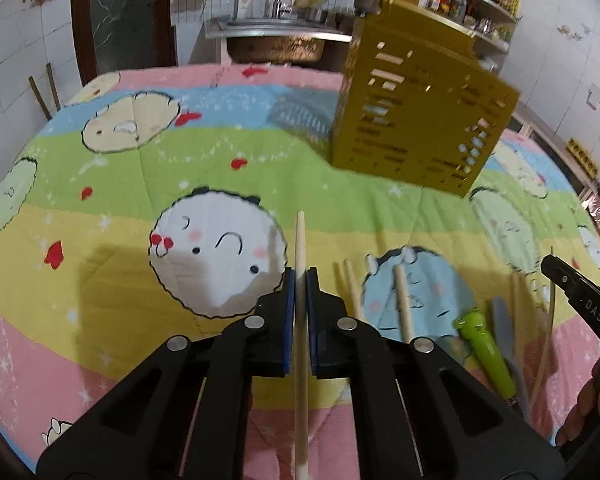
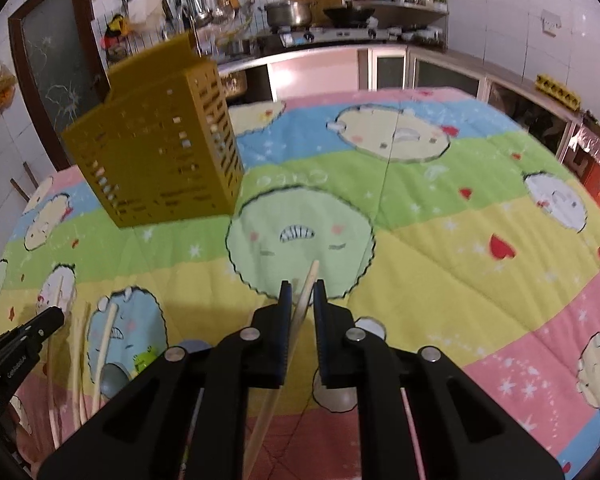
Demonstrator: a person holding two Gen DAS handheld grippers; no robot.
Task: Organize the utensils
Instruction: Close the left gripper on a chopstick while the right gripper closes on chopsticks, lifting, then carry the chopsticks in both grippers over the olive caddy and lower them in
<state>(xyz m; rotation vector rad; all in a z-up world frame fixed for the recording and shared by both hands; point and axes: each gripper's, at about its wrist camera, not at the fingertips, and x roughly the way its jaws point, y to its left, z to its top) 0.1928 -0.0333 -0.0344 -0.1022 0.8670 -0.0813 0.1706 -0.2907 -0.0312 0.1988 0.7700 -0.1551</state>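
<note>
Pinched between my left gripper's (image 1: 300, 276) jaws, one wooden chopstick (image 1: 301, 248) points toward 12 o'clock. My right gripper (image 2: 302, 292) has its jaws closed on a second chopstick (image 2: 310, 280), tilted toward 1 o'clock. Loose chopsticks (image 1: 402, 300) and a green-handled utensil (image 1: 486, 350) lie on the cartoon-print quilt (image 1: 140, 184) at 3 o'clock from the left gripper. Farther out, at 1 o'clock in the left view, a yellow slotted utensil holder (image 1: 416, 108) stands upright on the quilt.
</note>
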